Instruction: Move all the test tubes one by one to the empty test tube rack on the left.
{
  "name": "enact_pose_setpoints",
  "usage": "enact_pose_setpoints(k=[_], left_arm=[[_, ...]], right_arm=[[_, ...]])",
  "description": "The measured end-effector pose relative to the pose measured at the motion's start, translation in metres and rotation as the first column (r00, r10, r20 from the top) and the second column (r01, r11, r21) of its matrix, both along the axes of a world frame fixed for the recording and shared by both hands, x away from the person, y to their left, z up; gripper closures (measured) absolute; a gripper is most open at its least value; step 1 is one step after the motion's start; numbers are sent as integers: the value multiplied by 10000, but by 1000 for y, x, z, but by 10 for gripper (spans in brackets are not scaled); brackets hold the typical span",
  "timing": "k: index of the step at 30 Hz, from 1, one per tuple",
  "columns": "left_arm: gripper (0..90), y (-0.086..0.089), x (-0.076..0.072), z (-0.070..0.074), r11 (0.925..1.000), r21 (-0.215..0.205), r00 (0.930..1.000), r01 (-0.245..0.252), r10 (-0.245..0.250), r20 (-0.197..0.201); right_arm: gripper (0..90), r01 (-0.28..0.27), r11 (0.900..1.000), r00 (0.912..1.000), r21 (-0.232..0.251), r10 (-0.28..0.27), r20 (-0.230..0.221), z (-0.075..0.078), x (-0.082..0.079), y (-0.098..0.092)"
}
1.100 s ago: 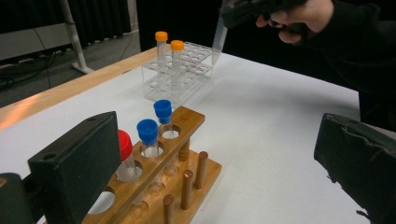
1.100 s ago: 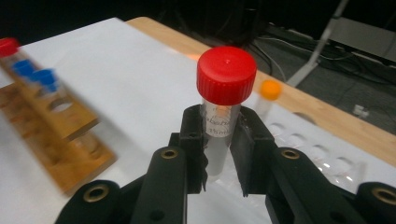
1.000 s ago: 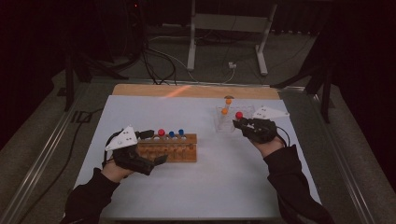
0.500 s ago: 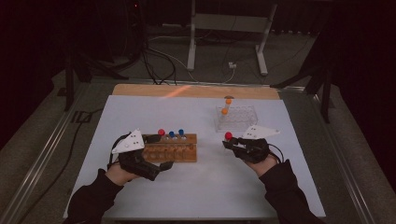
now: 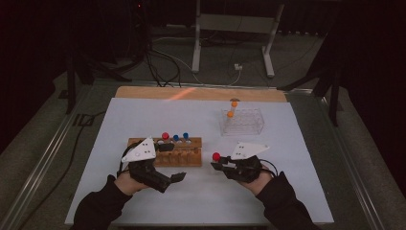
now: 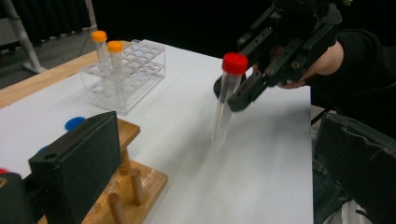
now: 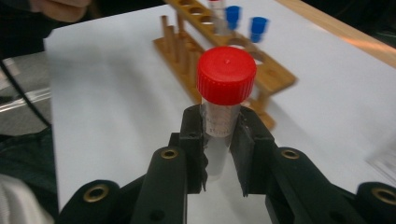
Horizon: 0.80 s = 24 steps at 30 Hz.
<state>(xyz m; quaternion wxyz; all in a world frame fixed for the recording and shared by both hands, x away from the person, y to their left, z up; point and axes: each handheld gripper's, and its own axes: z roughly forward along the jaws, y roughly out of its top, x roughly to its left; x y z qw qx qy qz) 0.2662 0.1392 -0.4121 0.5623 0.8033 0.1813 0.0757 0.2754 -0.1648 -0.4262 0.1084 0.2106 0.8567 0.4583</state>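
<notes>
My right gripper (image 5: 219, 165) is shut on a clear tube with a red cap (image 5: 216, 156), held upright just above the white mat, right of the wooden rack (image 5: 189, 157). The right gripper view has the tube (image 7: 223, 98) pinched below its cap between the two pads. In the left gripper view the same tube (image 6: 227, 93) hangs from that gripper (image 6: 243, 91). My left gripper (image 5: 173, 162) stands open at the wooden rack's front, one jaw against the rack's top, the other out over the mat. Its jaws (image 6: 219, 186) stand wide apart and grip nothing.
The wooden rack holds a red-capped tube (image 5: 165, 136) and two blue-capped tubes (image 5: 180, 137). A clear plastic rack (image 5: 244, 123) with two orange-capped tubes (image 5: 231, 109) stands farther back right. The white mat (image 5: 287, 143) ends at a wooden strip (image 5: 143, 92) at the back.
My right gripper has carried the red-capped tube from beside the clear rack leftward and nearer to the person, toward the wooden rack. The left gripper has shifted slightly right.
</notes>
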Motion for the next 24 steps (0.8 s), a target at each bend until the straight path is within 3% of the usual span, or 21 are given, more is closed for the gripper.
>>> enact_pose_setpoints(k=[3, 9, 13, 21, 24], left_arm=[[20, -4, -3, 0, 9998, 36, 9998, 206, -207, 13], [51, -9, -4, -1, 9985, -303, 9986, 466, -473, -225], [83, -13, -7, -2, 9979, -295, 9982, 572, -576, -150], [316, -23, -13, -3, 9950, -404, 9958, 916, -913, 88], [361, -25, -14, -3, 9963, -363, 9967, 781, -772, 271]], right_arm=[[751, -277, 9996, 9996, 11, 277, -20, 0, -4, 8], [751, -708, 9975, 9975, -36, 708, -77, -3, -10, 20], [751, -903, 9959, 9958, -38, 903, -165, -4, -12, 26], [751, -1233, 9924, 9922, -57, 1232, -187, -5, -16, 35], [751, -1325, 9911, 9910, -87, 1323, -223, -5, -18, 38]])
